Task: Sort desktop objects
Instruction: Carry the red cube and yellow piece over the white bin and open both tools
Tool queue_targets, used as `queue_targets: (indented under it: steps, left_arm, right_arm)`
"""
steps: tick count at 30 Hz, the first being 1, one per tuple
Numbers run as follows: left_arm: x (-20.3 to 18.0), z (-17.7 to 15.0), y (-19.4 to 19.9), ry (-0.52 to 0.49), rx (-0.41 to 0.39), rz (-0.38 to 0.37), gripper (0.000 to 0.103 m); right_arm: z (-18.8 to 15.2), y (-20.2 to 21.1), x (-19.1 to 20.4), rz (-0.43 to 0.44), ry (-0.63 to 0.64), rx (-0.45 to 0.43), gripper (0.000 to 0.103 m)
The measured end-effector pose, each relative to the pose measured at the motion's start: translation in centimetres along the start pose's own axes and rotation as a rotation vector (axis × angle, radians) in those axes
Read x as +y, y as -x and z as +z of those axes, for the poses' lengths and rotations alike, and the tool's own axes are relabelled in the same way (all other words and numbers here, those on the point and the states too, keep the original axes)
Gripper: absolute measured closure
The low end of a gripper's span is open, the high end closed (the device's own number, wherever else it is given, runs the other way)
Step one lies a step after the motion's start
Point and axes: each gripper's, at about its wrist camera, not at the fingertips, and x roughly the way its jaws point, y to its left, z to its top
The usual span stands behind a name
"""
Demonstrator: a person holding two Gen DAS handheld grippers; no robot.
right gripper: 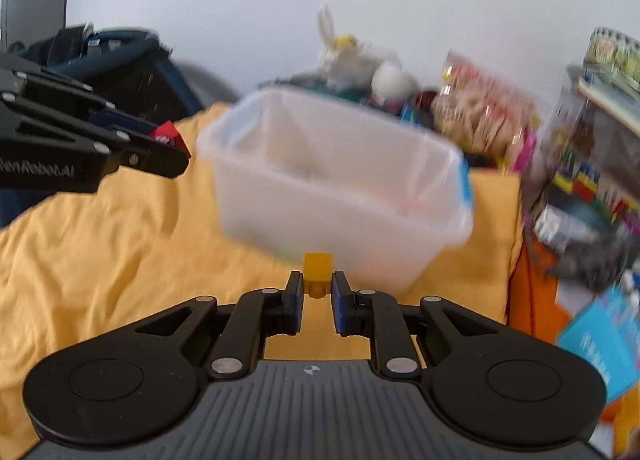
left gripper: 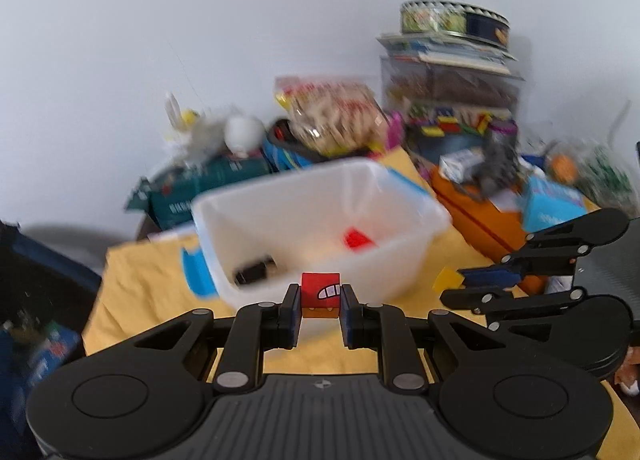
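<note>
My left gripper [left gripper: 320,296] is shut on a red cube with a toothy face printed on it [left gripper: 321,290], held just in front of the white plastic bin [left gripper: 424,256]. Inside the bin lie a red block [left gripper: 357,240] and a dark block [left gripper: 254,271]. My right gripper [right gripper: 316,286] is shut on a small yellow block [right gripper: 317,267], also close before the bin [right gripper: 320,215]. From the left wrist view the right gripper [left gripper: 460,284] shows at the right with the yellow block [left gripper: 447,279]. In the right wrist view the left gripper [right gripper: 176,149] shows at the left with the red cube [right gripper: 167,135].
A yellow cloth [right gripper: 100,227] covers the table. Behind the bin stand a snack bag [left gripper: 332,115], a teal box [left gripper: 208,183], a white plush toy [left gripper: 240,131], stacked boxes with a round tin [left gripper: 454,19] and an orange case [left gripper: 484,215]. A dark blue bag [right gripper: 120,59] sits left.
</note>
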Motion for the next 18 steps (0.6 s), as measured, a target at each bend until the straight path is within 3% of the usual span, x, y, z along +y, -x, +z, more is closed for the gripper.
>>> queue_targets:
  steps: [5, 15, 16, 18]
  left_arm:
    - [1.4, 3.0, -2.1, 0.030, -0.032, 0.029, 0.081]
    - [2.4, 5.4, -8.8, 0.030, 0.009, 0.069, 0.080]
    - [2.4, 5.3, -9.5, 0.033, 0.020, 0.075, 0.080]
    - [2.8, 5.1, -10.8, 0.049, 0.046, 0.083, 0.067]
  right_arm:
    - [3.8, -1.8, -1.8, -0.031, -0.017, -0.066, 0.086]
    - [7.3, -6.9, -4.7, -0.069, -0.050, -0.057, 0.086]
    - [7.3, -7.3, -4.9, -0.071, -0.054, -0.053, 0.086]
    - [7.2, -8.3, -5.1, -0.074, -0.060, -0.038, 0.082]
